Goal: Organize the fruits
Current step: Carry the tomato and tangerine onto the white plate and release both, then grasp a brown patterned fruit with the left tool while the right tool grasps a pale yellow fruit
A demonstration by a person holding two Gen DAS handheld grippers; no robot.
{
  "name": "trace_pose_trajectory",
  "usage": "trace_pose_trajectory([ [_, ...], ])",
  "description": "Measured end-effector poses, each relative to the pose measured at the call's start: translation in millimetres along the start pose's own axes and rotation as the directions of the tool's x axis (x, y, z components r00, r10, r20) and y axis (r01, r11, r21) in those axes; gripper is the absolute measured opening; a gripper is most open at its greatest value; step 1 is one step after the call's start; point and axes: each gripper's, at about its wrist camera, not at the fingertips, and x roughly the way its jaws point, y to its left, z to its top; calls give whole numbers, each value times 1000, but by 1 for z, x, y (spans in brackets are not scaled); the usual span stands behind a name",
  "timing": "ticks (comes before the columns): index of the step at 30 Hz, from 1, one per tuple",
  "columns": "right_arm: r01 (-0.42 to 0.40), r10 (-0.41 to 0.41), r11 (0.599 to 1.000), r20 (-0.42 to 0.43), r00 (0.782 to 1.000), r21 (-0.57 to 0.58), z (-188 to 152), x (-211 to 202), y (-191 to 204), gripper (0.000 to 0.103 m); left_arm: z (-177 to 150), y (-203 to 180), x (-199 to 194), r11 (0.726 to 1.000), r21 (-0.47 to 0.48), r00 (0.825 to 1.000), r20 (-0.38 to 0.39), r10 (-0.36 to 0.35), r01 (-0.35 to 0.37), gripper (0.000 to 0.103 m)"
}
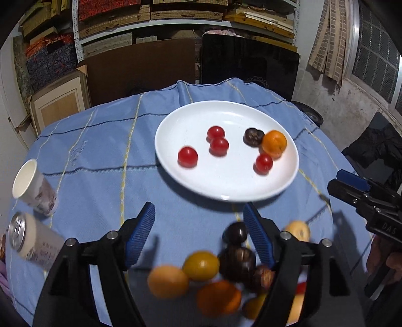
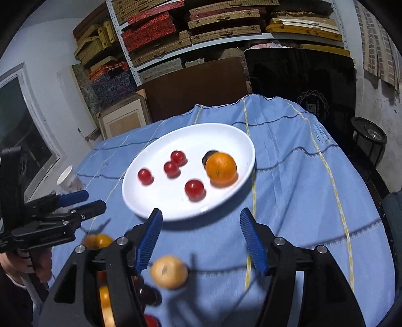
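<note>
Though blur smears the fruit pile (image 1: pixel 226 281) near the plate (image 1: pixel 191 176), I see both grippers' fingers (image 1: pixel 140 234) (image 2: pixel 148 239) spread apart, gripping nothing.

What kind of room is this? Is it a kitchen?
Probably not a kitchen. It looks like a storeroom or workshop: the shelves are stacked with woven boxes, boards lean against them, and the wall is rough and stained. A table with a blue cloth just holds a plate of fruit.

Shelves (image 1: pixel 186 15) of woven boxes, barred window (image 1: pixel 377 55).
</note>
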Motion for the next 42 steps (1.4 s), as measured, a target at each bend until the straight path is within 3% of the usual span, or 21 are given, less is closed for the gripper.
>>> trace_pose_trajectory([
  [5, -24, 24, 999, -1, 1000, -26, -35, -30, 14, 78, -42, 3, -29, 1000, -3, 1000, -9, -4, 4, 74],
  [9, -21, 20, 996, -8, 1000, -83, -57, -48, 31, 87, -76, 3, -50, 1000, 9, 1000, 7, 23, -23, 82],
  [15, -39, 38, 997, -8, 999, -66, -86, -69, 39, 87, -120, 4, -57, 1000, -7, 999, -44, -8, 8, 82],
  [24, -57, 53, 996, -61, 997, -70, -113, -73, 47, 87, -145, 3, -37, 1000, -27, 992, -128, -18, 15, 81],
  [29, -57, 50, 994, -75, 996, -89, -120, -73, 52, 87, -146, -1, -30, 1000, -2, 992, -124, 21, -22, 62],
  [31, -59, 51, 993, -76, 996, -103, -121, -73, 56, 87, -146, -3, -31, 1000, 14, 993, -114, 18, -17, 42],
  [40, -170, 139, 969, -179, 974, -177, -127, -54, 99, 86, -150, 9, -38, 1000, -13, 993, -120, 22, -24, 42],
  [42, -193, 155, 965, -207, 966, -177, -129, -43, 110, 76, -152, 14, -40, 999, -23, 993, -117, 25, -28, 42],
])
